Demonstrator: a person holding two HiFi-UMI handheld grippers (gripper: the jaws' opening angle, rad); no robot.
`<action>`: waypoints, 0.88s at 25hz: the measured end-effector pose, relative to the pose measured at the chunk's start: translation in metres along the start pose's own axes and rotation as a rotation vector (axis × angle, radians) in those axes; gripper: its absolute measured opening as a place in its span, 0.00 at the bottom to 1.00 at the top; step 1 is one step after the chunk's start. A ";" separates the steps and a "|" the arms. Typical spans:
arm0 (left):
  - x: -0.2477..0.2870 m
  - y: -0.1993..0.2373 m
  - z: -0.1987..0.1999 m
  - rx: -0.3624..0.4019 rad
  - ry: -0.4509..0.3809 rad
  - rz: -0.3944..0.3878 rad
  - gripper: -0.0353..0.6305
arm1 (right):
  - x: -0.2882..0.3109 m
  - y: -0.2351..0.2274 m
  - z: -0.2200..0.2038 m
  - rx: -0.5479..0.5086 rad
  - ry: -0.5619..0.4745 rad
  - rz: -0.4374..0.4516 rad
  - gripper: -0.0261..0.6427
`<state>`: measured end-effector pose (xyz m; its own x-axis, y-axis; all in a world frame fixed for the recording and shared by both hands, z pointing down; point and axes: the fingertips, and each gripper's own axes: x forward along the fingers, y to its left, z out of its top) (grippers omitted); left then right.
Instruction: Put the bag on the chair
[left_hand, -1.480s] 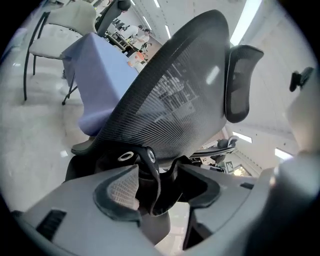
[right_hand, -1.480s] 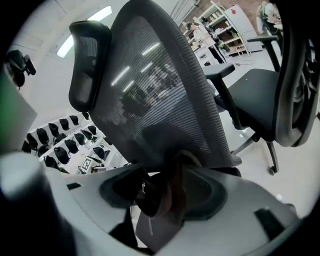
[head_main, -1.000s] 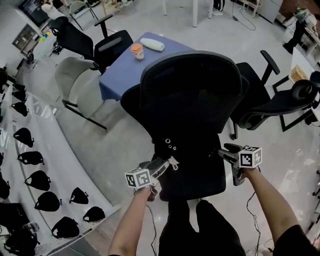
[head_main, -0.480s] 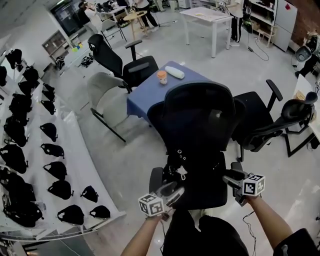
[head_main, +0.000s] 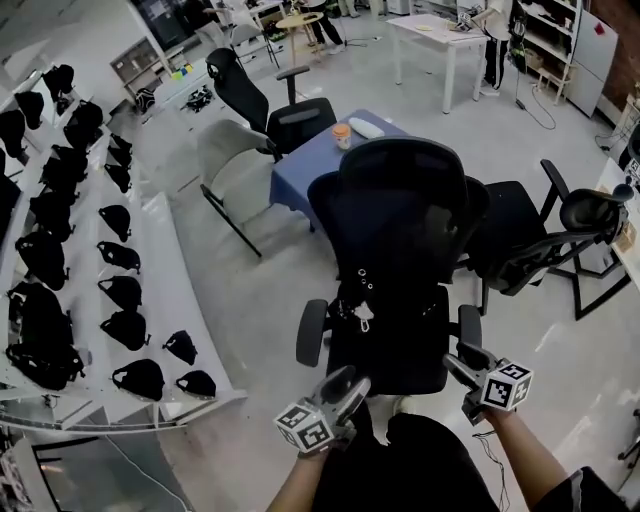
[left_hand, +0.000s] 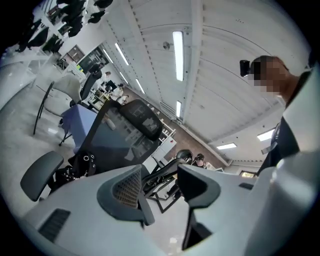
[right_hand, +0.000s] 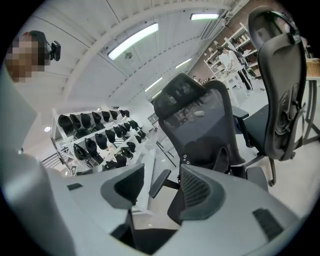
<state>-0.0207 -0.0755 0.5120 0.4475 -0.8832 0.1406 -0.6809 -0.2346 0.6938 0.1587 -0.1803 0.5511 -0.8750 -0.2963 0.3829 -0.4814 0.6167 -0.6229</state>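
Observation:
A black bag (head_main: 372, 296) with metal rings and a small white tag sits on the seat of the black office chair (head_main: 402, 210), leaning against its mesh backrest. Both grippers hang in front of the seat, apart from the bag. My left gripper (head_main: 346, 384) is open and holds nothing. In the left gripper view the bag (left_hand: 75, 164) shows at the foot of the backrest, far beyond the left gripper (left_hand: 160, 181). My right gripper (head_main: 456, 364) is open too; its jaws have just been closing a little, with nothing between them. In the right gripper view the right gripper (right_hand: 161, 186) faces the chair (right_hand: 200, 122).
A blue table (head_main: 312, 160) with a cup (head_main: 342, 135) and a white bottle stands behind the chair. A grey chair (head_main: 232, 160) and other black chairs (head_main: 525, 235) surround it. White shelves (head_main: 165, 285) with several black bags run along the left.
Both grippers have drawn back from the chair seat toward the person and risen. The bag stays on the seat. The head view now takes in more of the room.

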 end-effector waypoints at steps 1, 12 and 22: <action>-0.007 -0.006 -0.003 -0.005 -0.015 0.003 0.38 | -0.003 0.007 -0.006 -0.007 0.011 0.012 0.36; -0.091 -0.022 -0.006 0.136 -0.017 0.153 0.20 | -0.020 0.098 -0.036 -0.168 -0.038 -0.040 0.36; -0.187 -0.022 0.011 0.212 -0.018 0.176 0.07 | -0.014 0.210 -0.081 -0.132 -0.163 -0.099 0.26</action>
<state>-0.0960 0.0904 0.4623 0.3027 -0.9245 0.2318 -0.8541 -0.1552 0.4965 0.0742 0.0127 0.4706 -0.8258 -0.4676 0.3153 -0.5637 0.6658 -0.4889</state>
